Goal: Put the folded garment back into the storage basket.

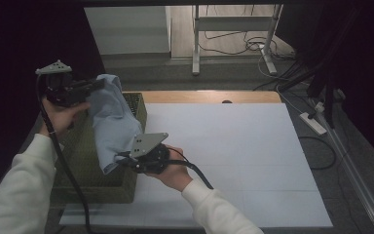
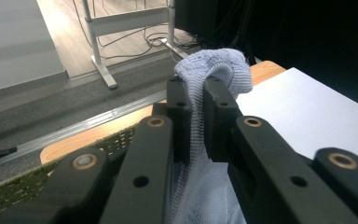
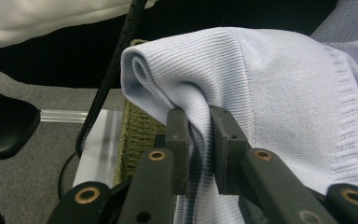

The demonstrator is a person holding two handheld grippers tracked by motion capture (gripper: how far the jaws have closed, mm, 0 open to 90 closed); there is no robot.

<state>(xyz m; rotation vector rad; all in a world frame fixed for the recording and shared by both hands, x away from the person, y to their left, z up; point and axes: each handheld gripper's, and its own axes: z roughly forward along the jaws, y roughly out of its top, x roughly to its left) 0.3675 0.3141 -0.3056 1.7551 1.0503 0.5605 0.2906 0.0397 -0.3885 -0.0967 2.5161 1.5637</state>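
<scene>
A pale blue knitted garment [image 1: 111,122] hangs stretched between my two grippers above an olive woven basket [image 1: 85,161] at the table's left. My left gripper [image 1: 97,84] is up at the far left, shut on the garment's top fold [image 2: 216,65]. Lower and nearer, my right gripper [image 1: 121,160] is shut on the garment's ribbed hem [image 3: 196,79]. In the left gripper view the cloth [image 2: 196,154] runs down between the black jaws. In the right gripper view the fabric bunches in a rolled fold over the jaw tips.
A white mat [image 1: 224,161] covers the wooden table [image 1: 209,96] right of the basket. Beyond the table stand a white metal frame [image 1: 233,29] and loose cables on the floor. A power strip [image 1: 314,123] lies on the floor at the right.
</scene>
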